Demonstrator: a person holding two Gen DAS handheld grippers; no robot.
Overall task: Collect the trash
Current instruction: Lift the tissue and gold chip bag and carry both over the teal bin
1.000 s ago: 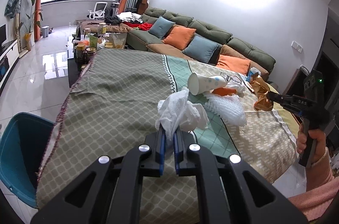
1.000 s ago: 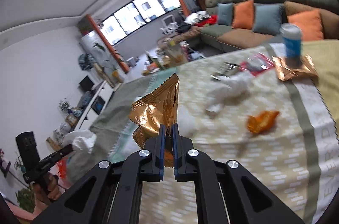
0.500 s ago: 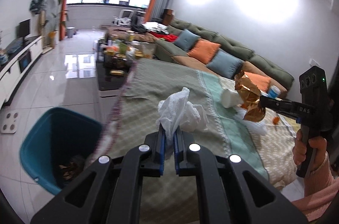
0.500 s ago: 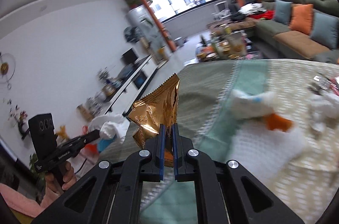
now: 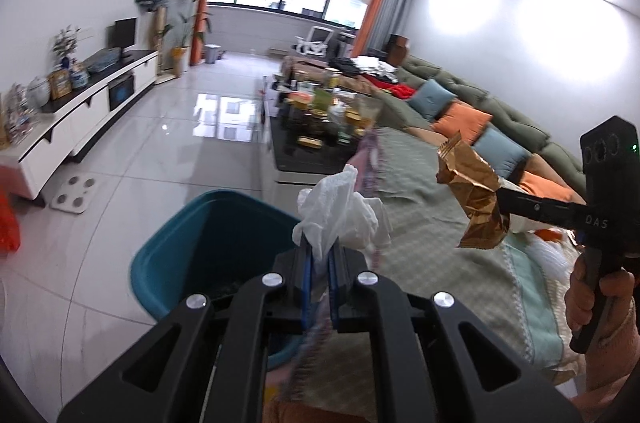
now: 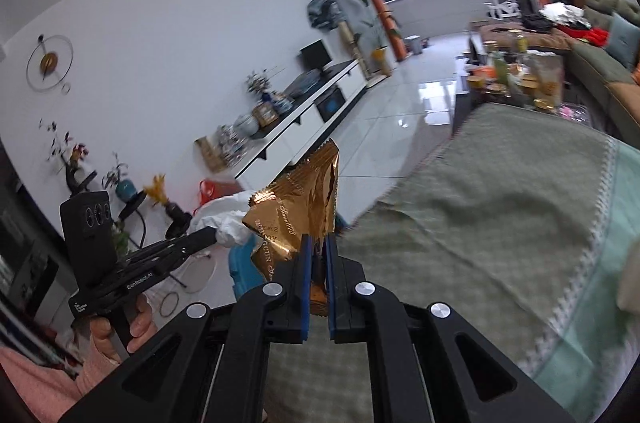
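Bin (image 5: 192, 247) below and just ahead of the left tool (image 5: 319, 255), and that's the relation everything turns on now! The left tool is clenched on a crumpled white tissue (image 5: 340, 211), wad sticking up past the tips, and it hangs right at the surface's (image 5: 416, 191) near-left edge, with the teal bin's open mouth on the floor directly beside that edge. The bin lies down and a touch to the left of the tissue, so I'd judge a short carry outward off the edge puts the wad over the opening.

Over on the other side, the right tool (image 6: 318, 255) is clamped on a gold foil wrapper (image 6: 298, 211), the wrapper standing tall with its serrated end pointing up and away. In the left wrist view the wrapper (image 5: 476, 199) hangs above the green patterned cloth, well inside the edge, so the right hand (image 5: 592, 295) has farther to go. Left is the nearer hand, no question. From the right wrist view only a sliver of the bin (image 6: 242, 263) shows, tucked behind the wrapper and below the left tool (image 6: 212, 235) with its tissue (image 6: 228, 223).

Room to move? Plenty: open tiled floor around the bin, a white bathroom scale (image 5: 74, 193) well apart from it, and the dark coffee table (image 5: 316, 147) beyond. The catch I'd watch is both tools converging on one mouth, so the left likely drops first while the right waits clear of it.
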